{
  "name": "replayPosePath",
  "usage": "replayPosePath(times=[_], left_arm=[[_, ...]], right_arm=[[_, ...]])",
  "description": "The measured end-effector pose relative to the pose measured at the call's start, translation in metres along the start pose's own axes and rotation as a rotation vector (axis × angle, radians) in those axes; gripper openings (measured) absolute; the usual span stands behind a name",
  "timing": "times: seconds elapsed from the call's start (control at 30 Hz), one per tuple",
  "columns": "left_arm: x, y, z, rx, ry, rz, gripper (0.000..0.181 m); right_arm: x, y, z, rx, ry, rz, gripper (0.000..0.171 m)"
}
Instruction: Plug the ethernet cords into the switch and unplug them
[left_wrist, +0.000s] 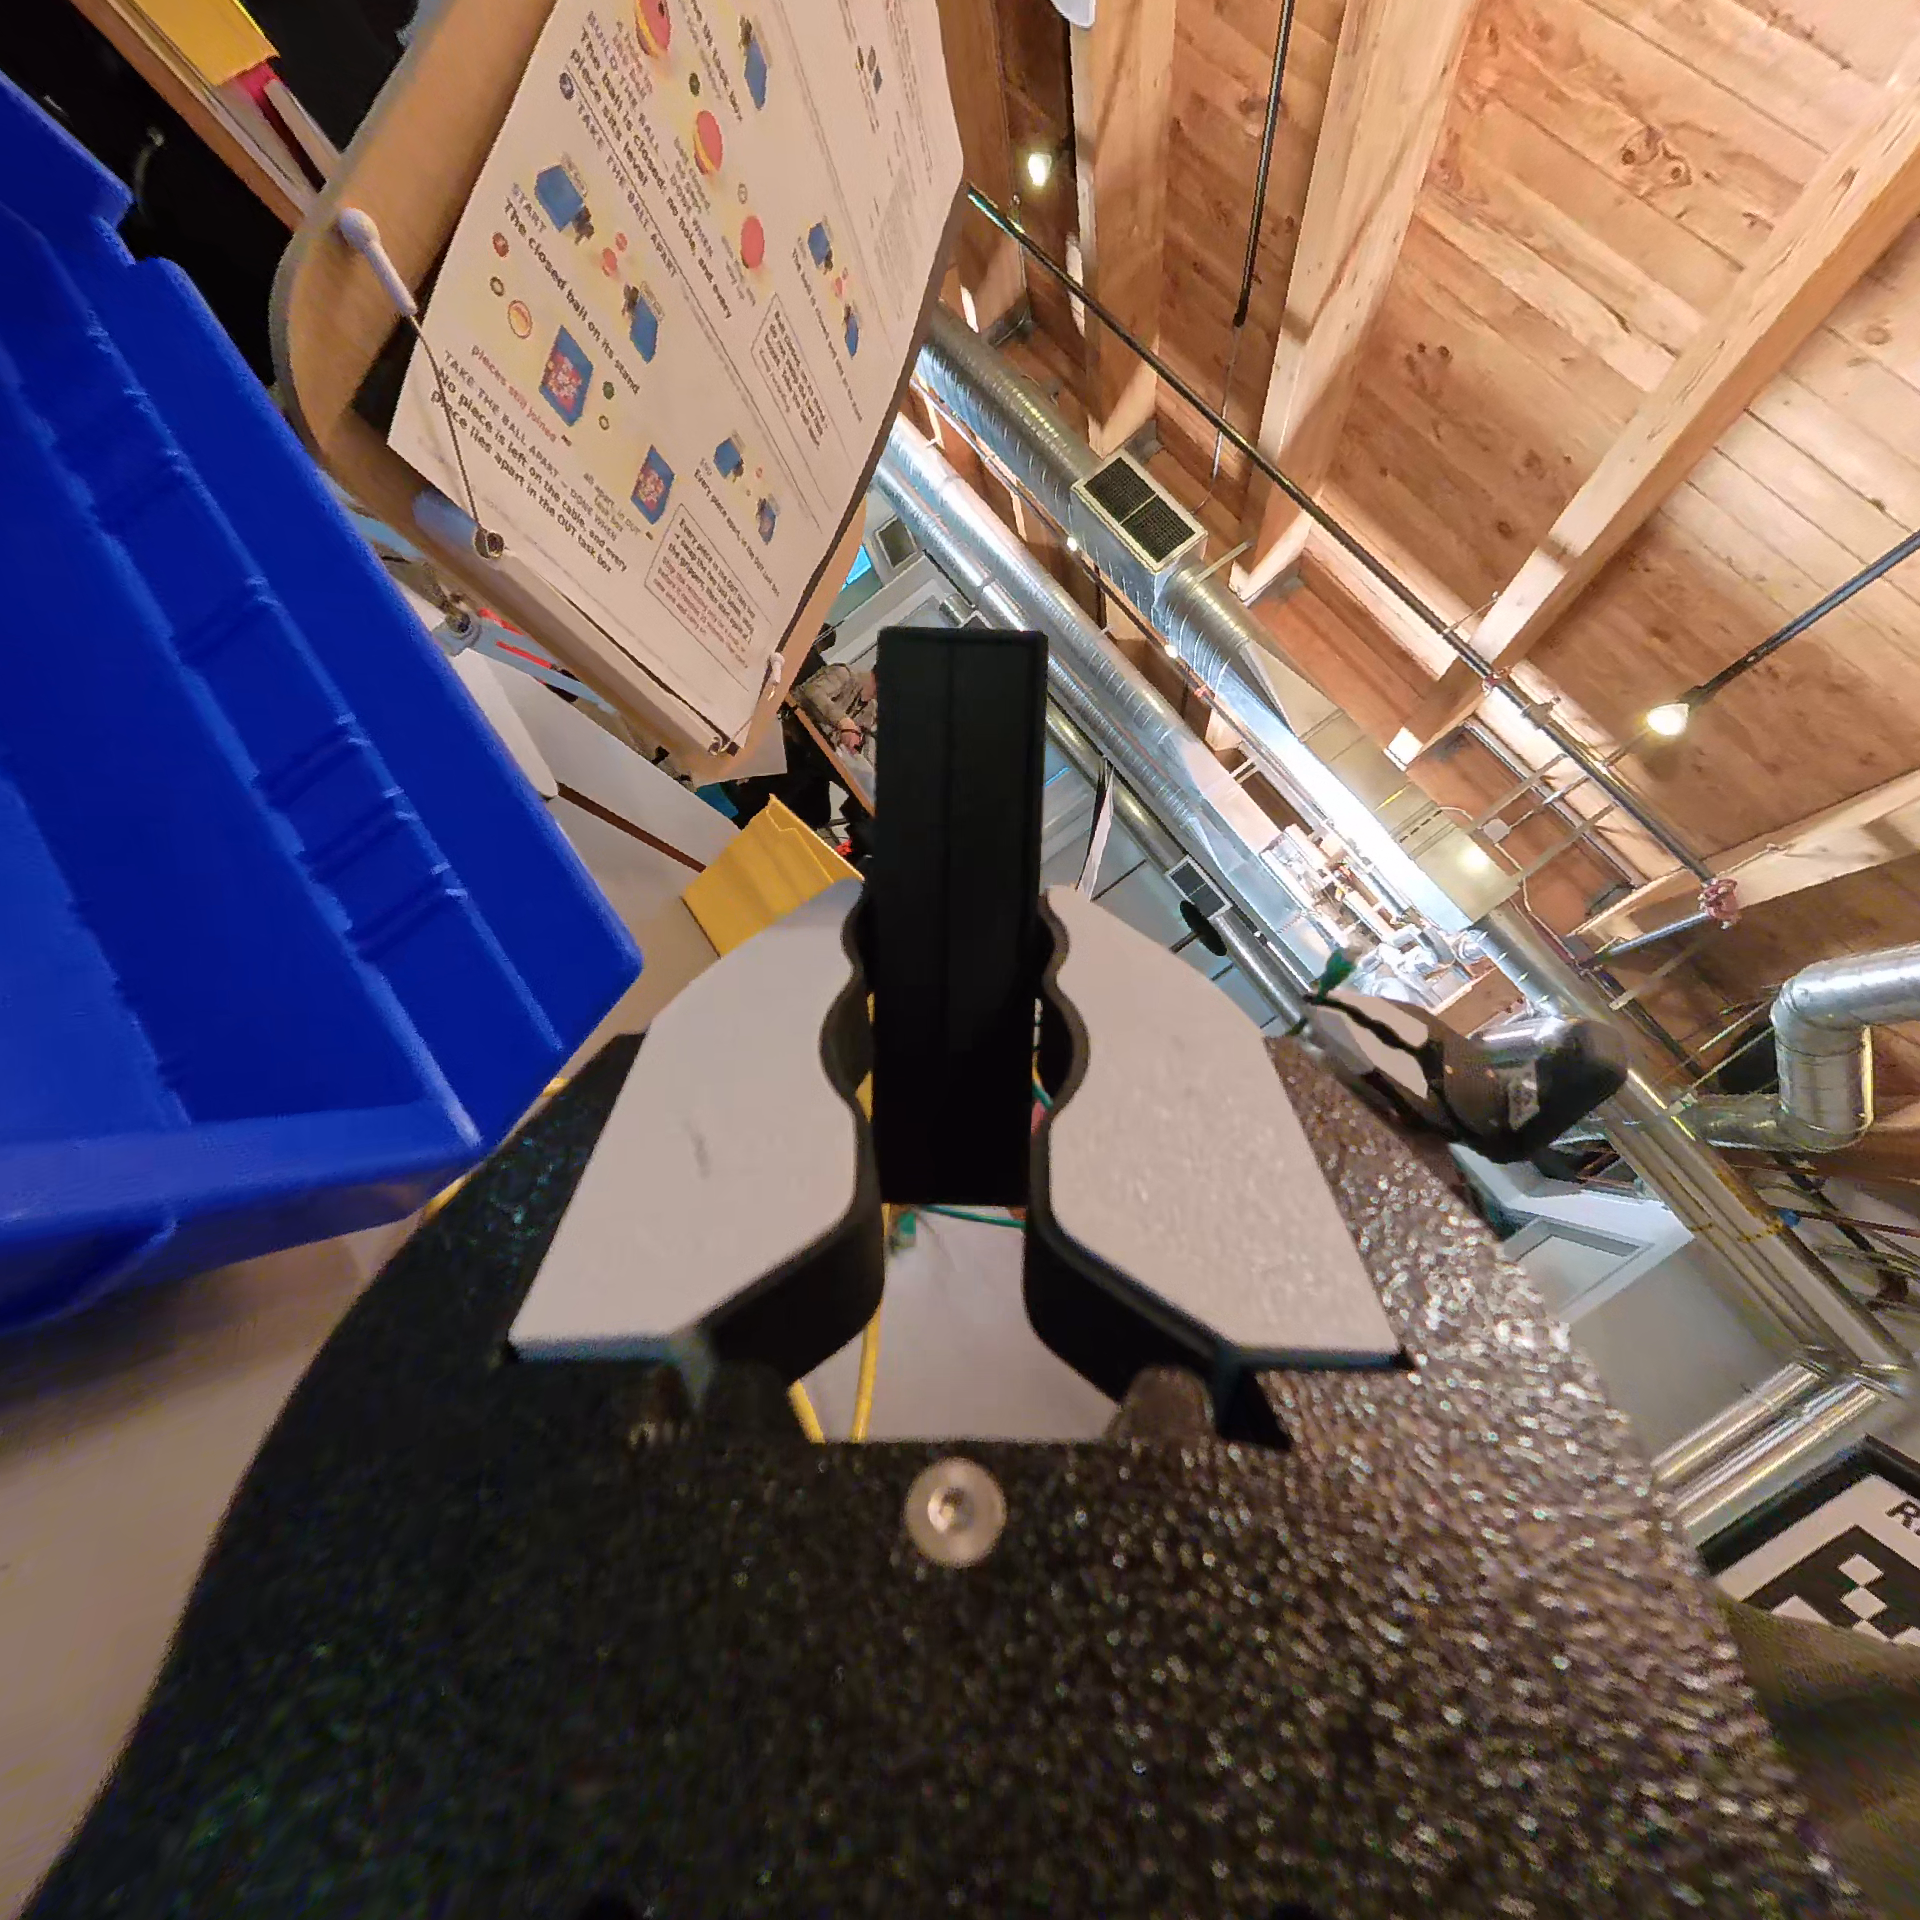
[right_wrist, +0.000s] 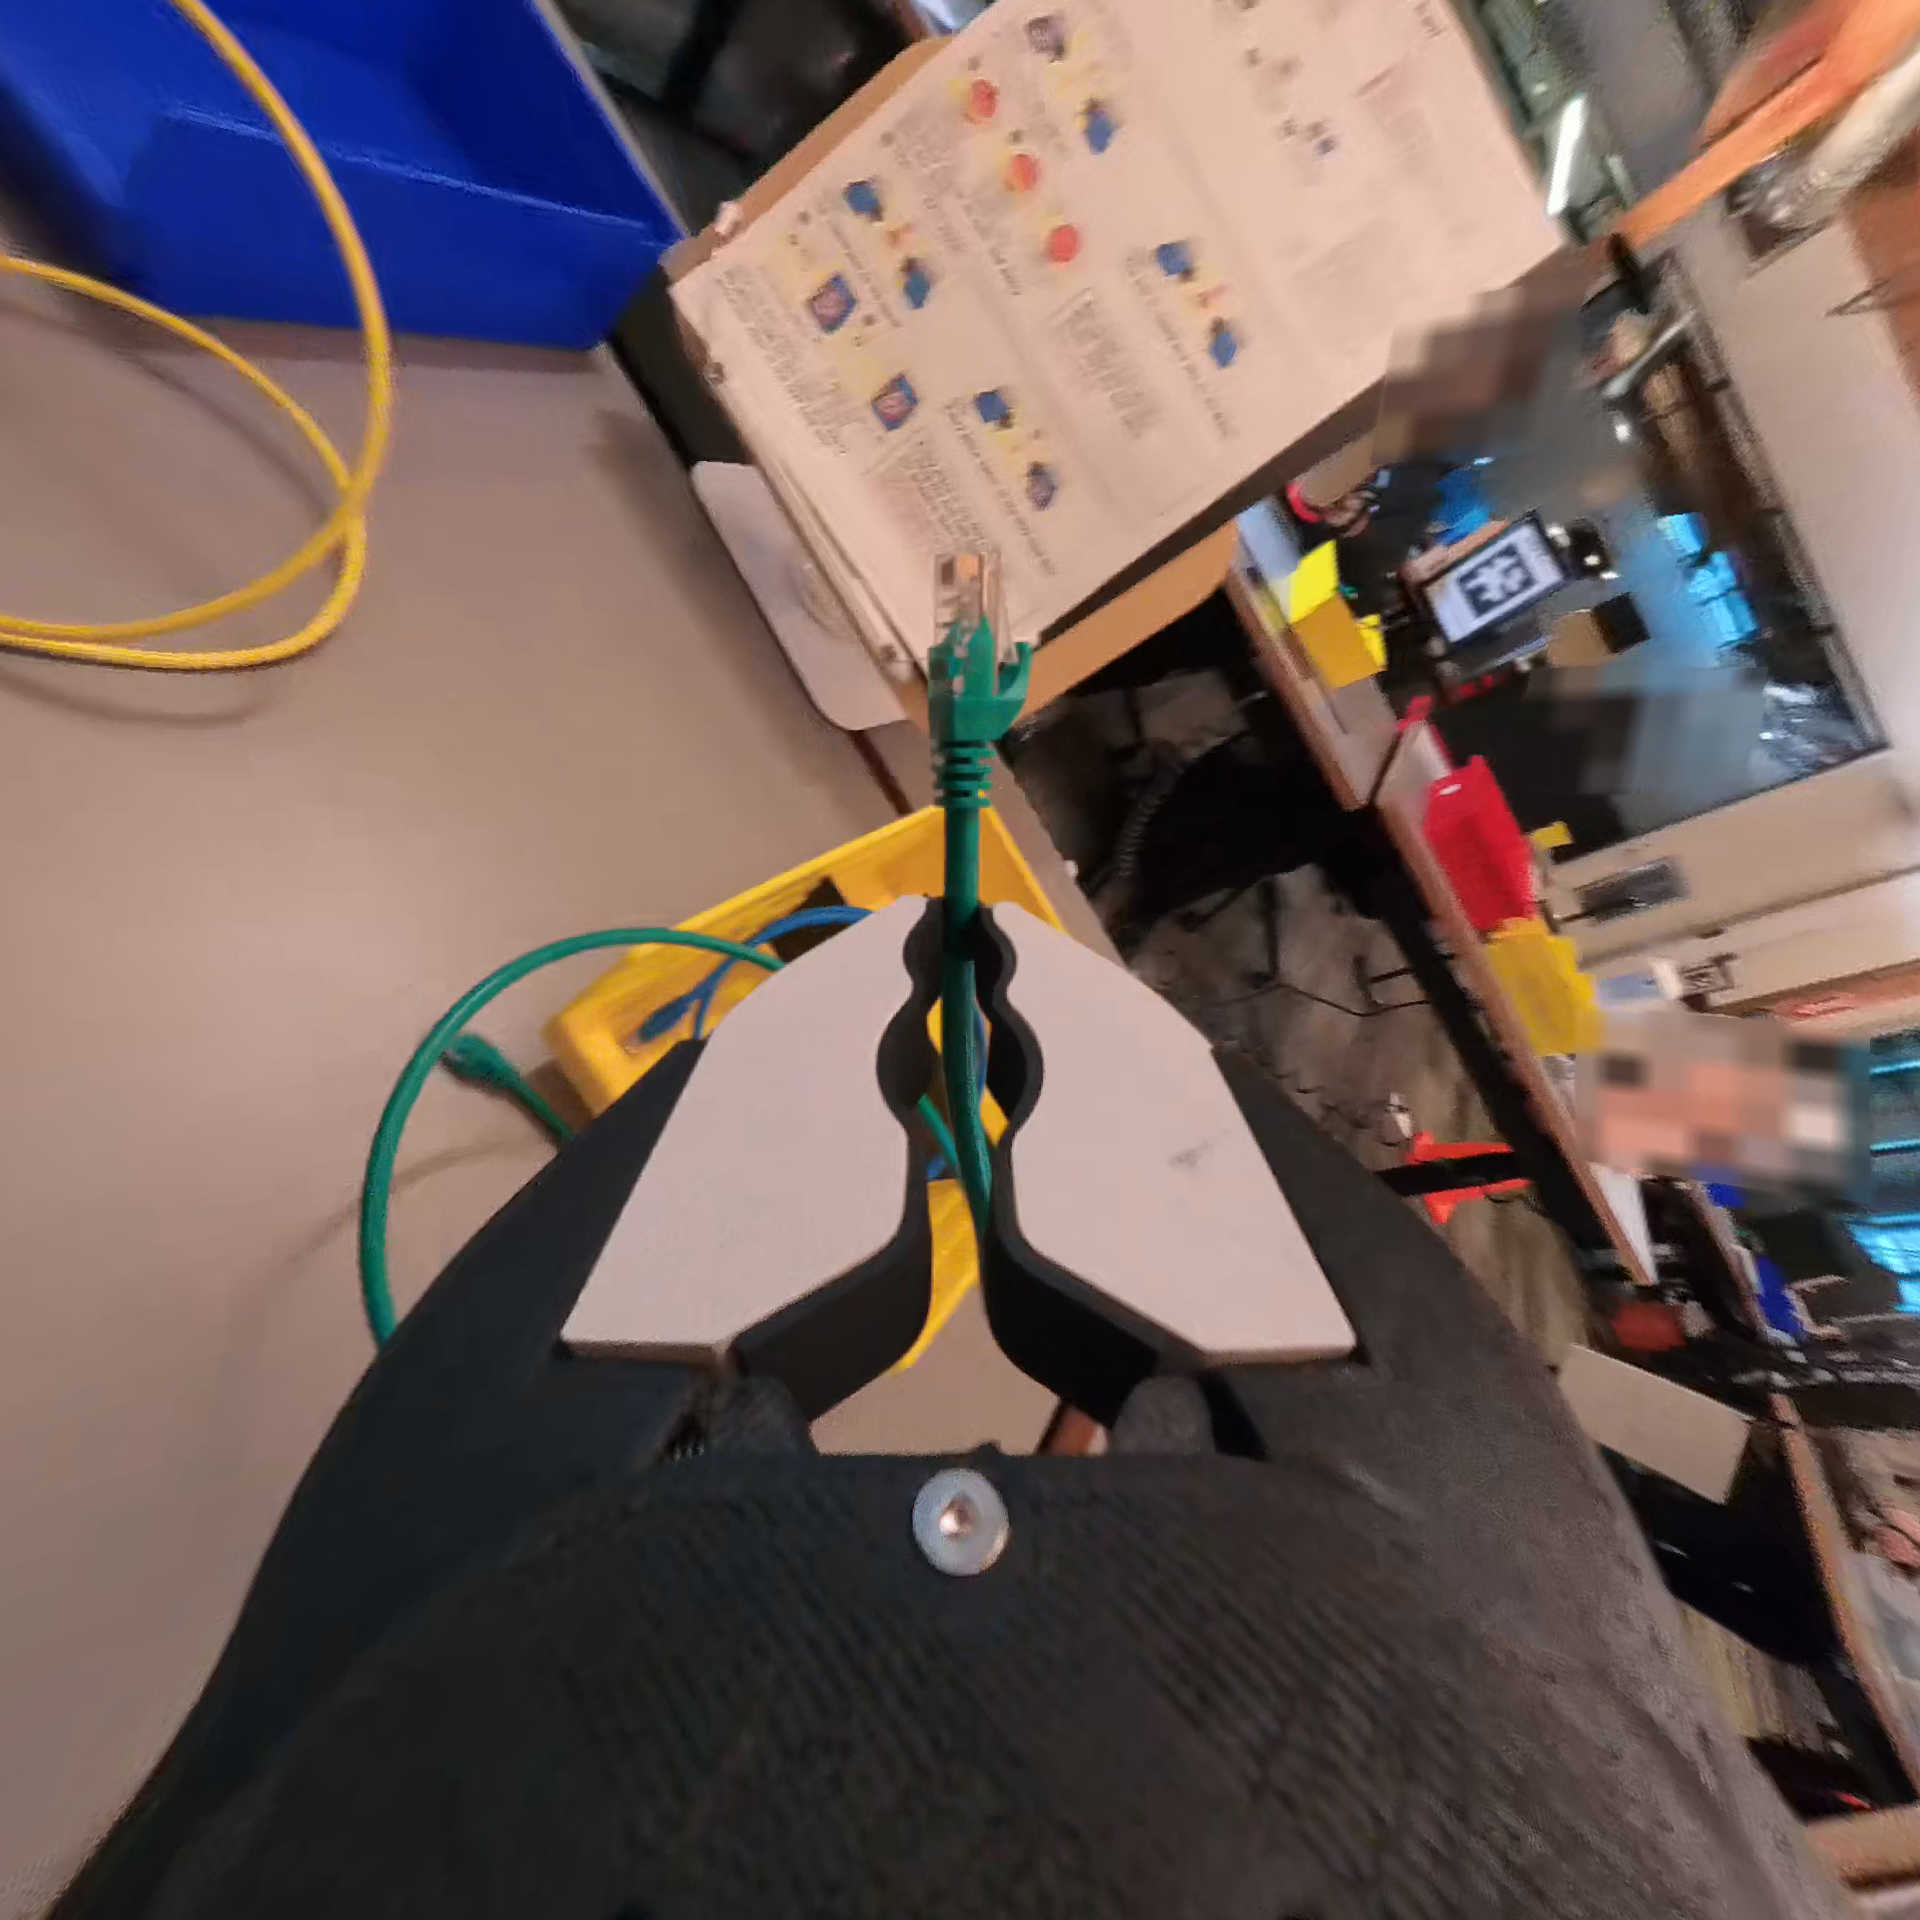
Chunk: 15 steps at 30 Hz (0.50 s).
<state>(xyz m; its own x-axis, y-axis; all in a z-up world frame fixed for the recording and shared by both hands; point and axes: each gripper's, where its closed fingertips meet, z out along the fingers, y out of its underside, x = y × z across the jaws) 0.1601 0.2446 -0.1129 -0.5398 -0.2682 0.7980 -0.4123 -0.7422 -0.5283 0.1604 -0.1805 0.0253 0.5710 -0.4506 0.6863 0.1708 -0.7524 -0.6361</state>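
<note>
- My left gripper (left_wrist: 956, 997) has its jaws pinched on the black switch (left_wrist: 958, 883), a flat slab that stands up between the fingers toward 12 o'clock; I see only one plain face, so I cannot tell where the ports are.
- My right gripper (right_wrist: 961, 997) is pressed together on the green ethernet cord (right_wrist: 961, 862), a little behind the boot; its clear plug (right_wrist: 968, 590) sticks out at 12 o'clock, free in the air and not in any port.
- Risk, as I judge it: I hold the cord and not the plug, so the plug may swing or bend aside when I press it at a port, and miss or jam.
- The latch tab could face the wrong way; forcing it would strain the plug or twist the switch in my left jaws.
- The rest of the green cord loops down at 8 o'clock in the right view; if it snags the yellow bin (right_wrist: 831, 904), it would pull against my aim.
- That yellow bin holds a blue ethernet cord (right_wrist: 727, 987); the green loop passes over its rim.
- The blue bin (right_wrist: 343, 156) at 11 o'clock shows nothing inside from here; a yellow ethernet cord (right_wrist: 312, 436) lies coiled on the table (right_wrist: 520, 727) at 10 o'clock, in front of it.
</note>
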Motion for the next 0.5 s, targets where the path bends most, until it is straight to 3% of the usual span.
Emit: replayPosePath(times=[0.23, 0.37, 0.5], left_arm=[[-0.002, 0.006, 0.002, -0.015, 0.003, -0.013, 0.027], [-0.003, 0.008, 0.003, -0.021, 0.003, -0.018, 0.027], [-0.008, 0.01, 0.004, -0.023, 0.0, -0.036, 0.027]], right_arm=[[0.072, 0.003, 0.012, -0.028, 0.214, -0.023, 0.006], [0.111, -0.015, 0.006, -0.024, 0.283, -0.031, 0.006], [0.105, -0.055, -0.015, 0.028, 0.059, 0.031, 0.006]])
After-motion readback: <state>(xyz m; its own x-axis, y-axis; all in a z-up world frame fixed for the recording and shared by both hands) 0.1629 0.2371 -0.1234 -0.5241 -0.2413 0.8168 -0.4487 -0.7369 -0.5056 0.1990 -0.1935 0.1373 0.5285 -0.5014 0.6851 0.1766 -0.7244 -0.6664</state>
